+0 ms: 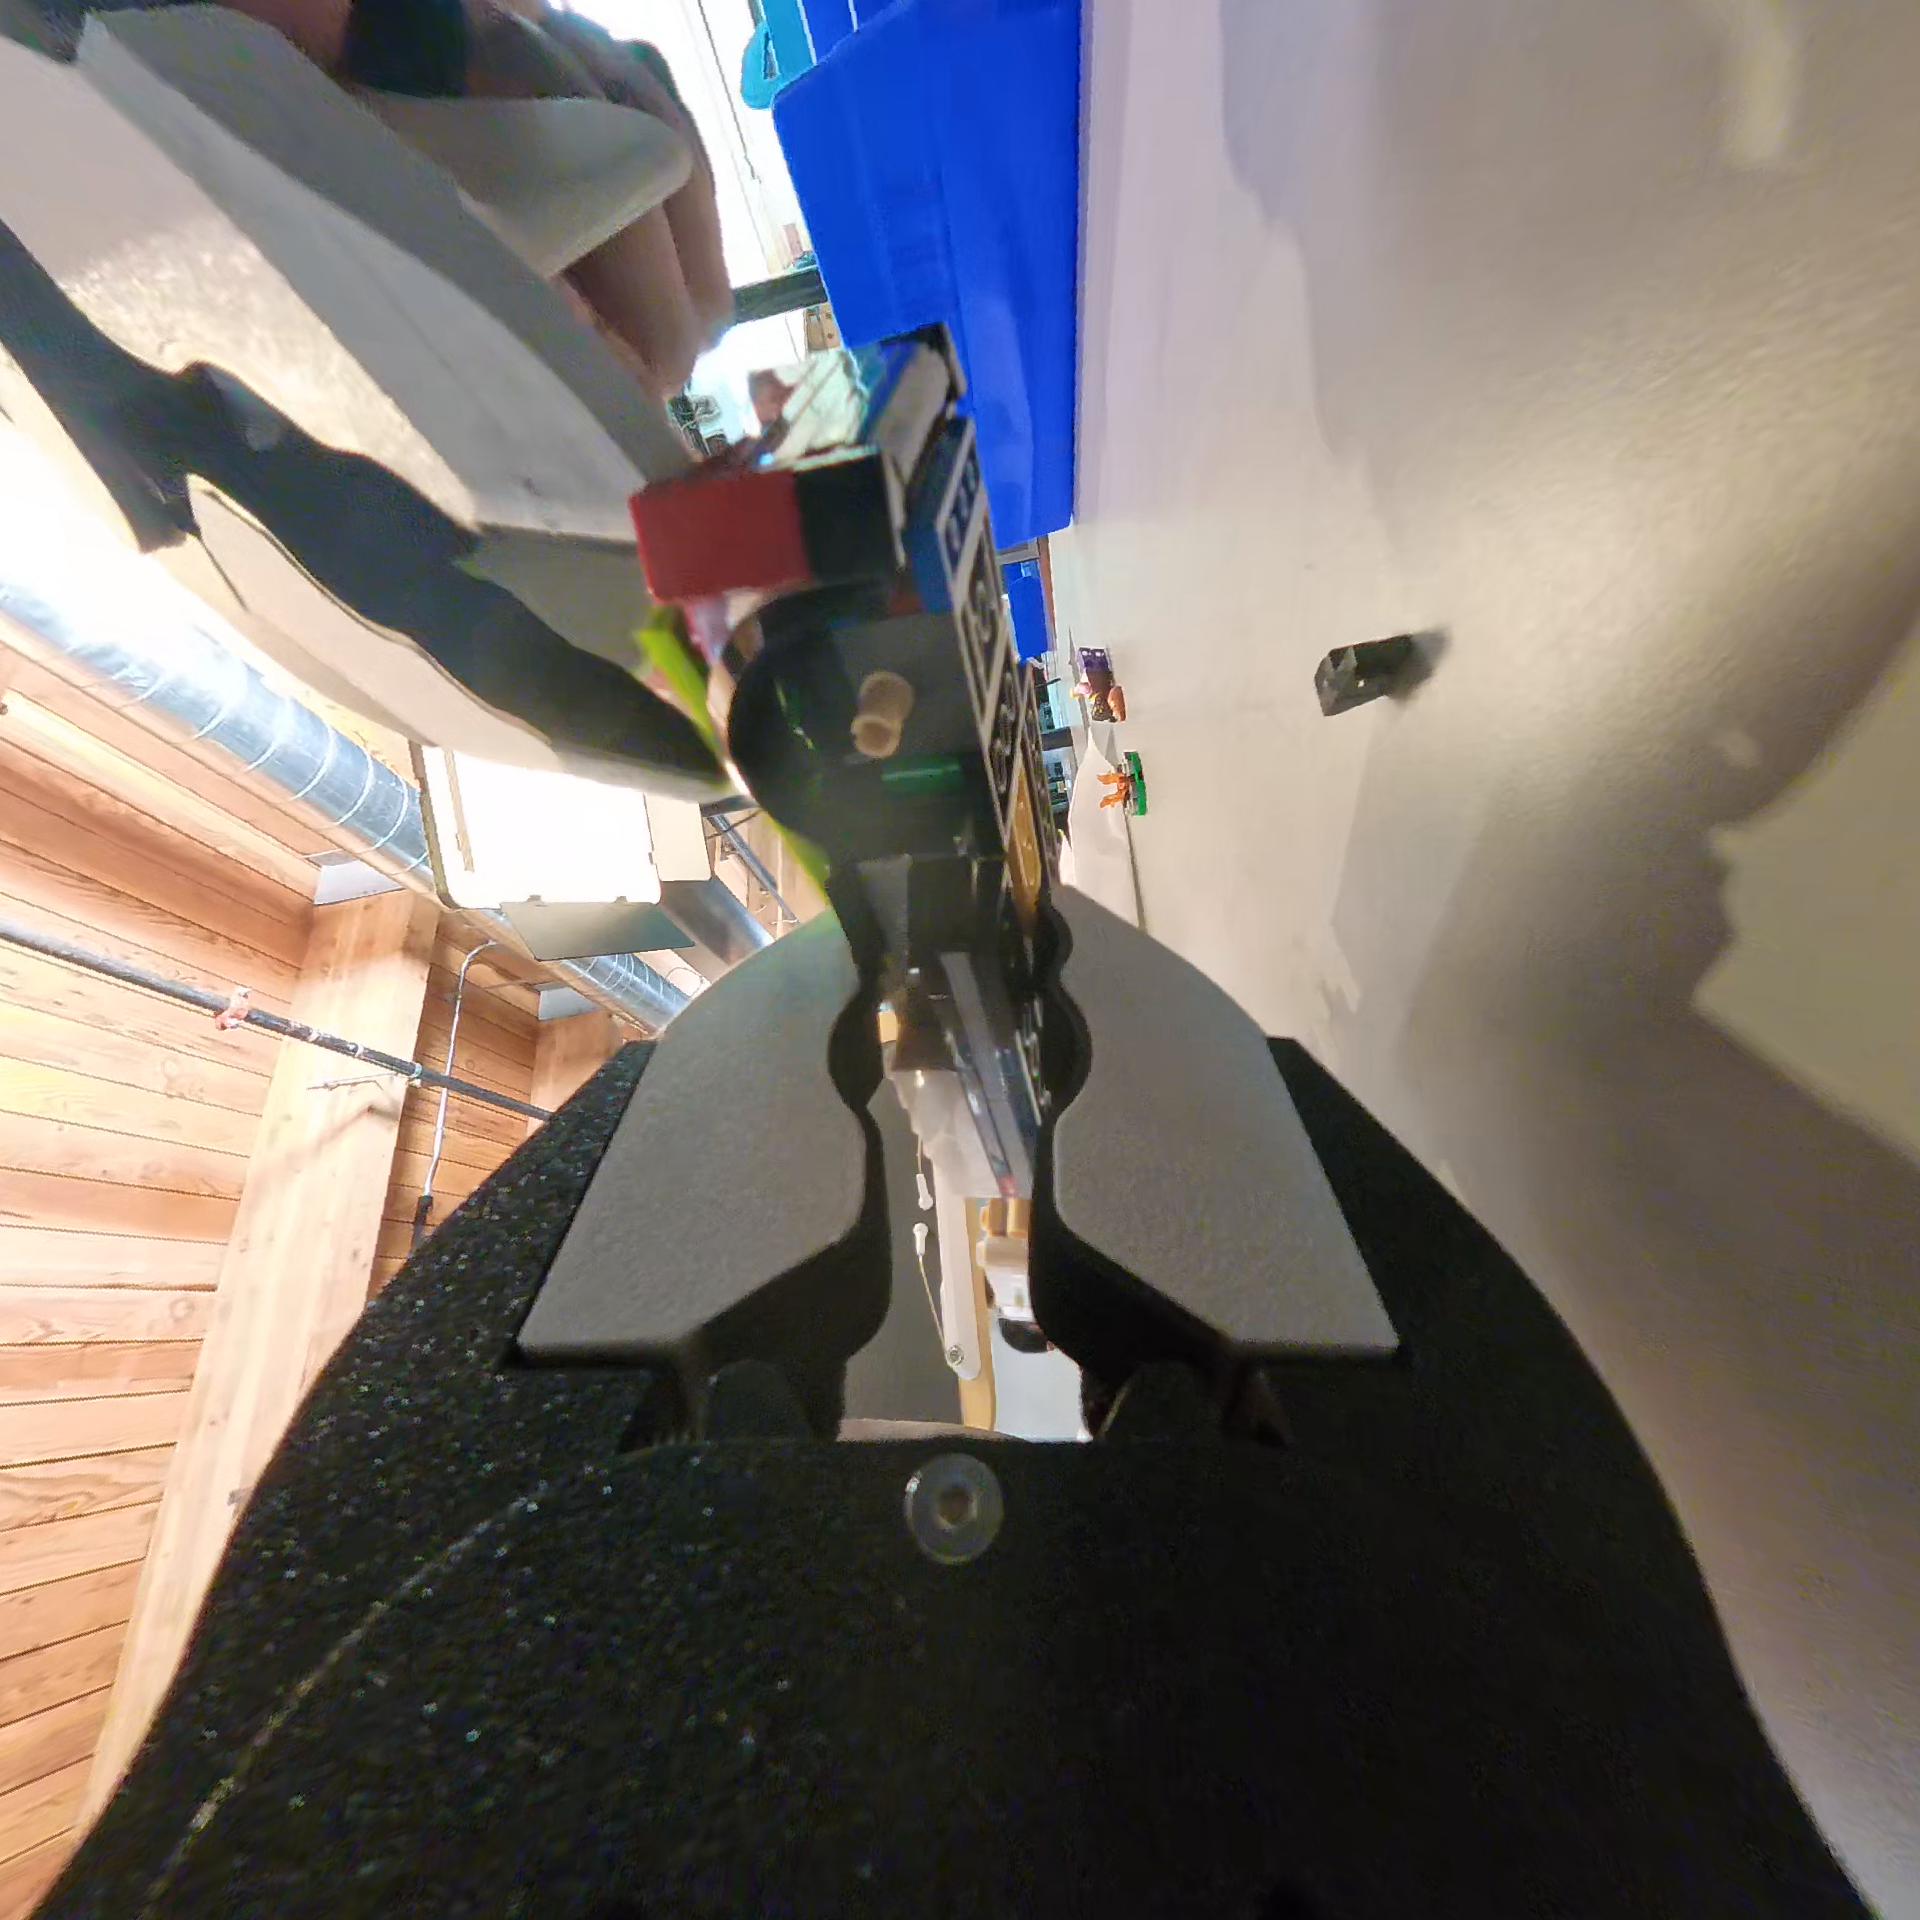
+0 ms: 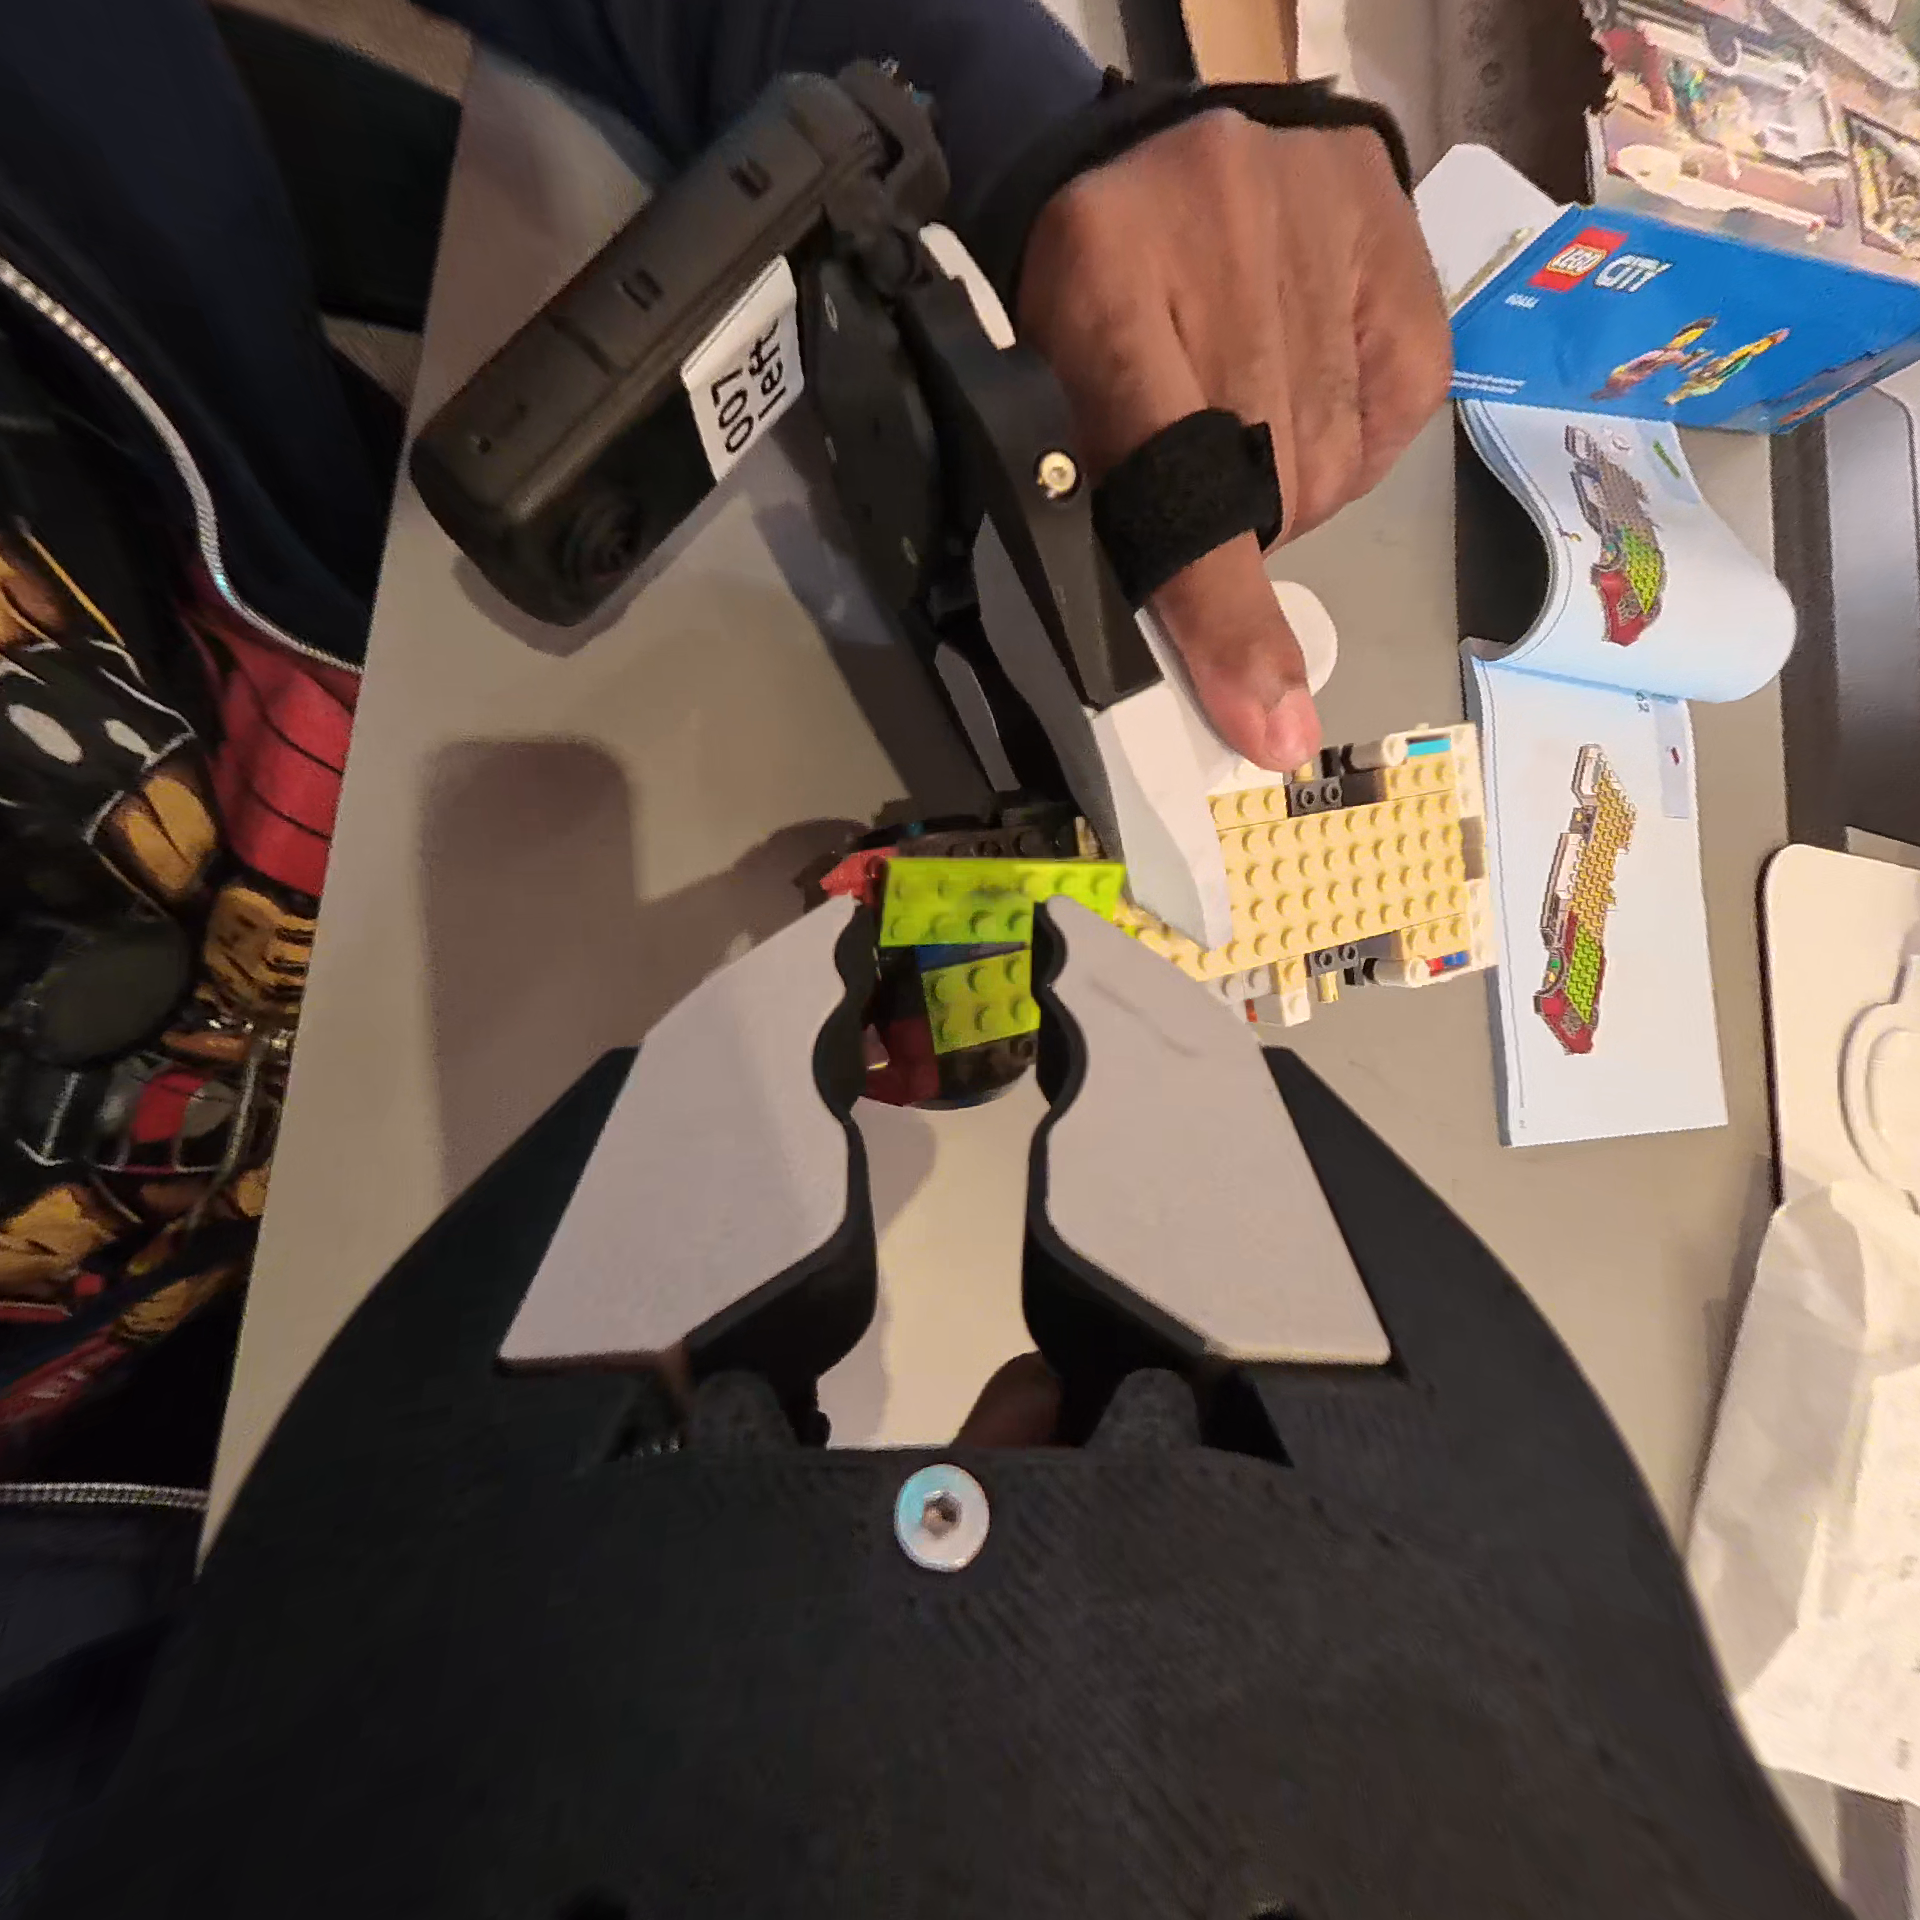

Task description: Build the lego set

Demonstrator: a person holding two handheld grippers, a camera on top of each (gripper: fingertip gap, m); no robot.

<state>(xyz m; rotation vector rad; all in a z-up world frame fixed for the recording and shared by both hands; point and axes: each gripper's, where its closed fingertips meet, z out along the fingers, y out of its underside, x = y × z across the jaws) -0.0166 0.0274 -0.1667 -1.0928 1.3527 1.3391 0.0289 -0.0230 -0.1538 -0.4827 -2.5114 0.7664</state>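
Your left gripper (image 1: 951, 997) pinches the tan end of the brick model (image 2: 1351, 883), held up off the table (image 2: 665, 727). Your right gripper (image 2: 940, 966) pinches its green plates (image 2: 987, 904) at the other end. The model looks light and stiff, but its joints likely pop apart; grip broad plates, not small trim. The table is smooth and grey, with a booklet (image 2: 1600, 914) and blue box (image 2: 1683, 322) nearby.

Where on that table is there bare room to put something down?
Bare tabletop lies left of the brick model, toward the person's dark jacket. It is crowded to the right: open instruction booklet, blue box, white crumpled paper.
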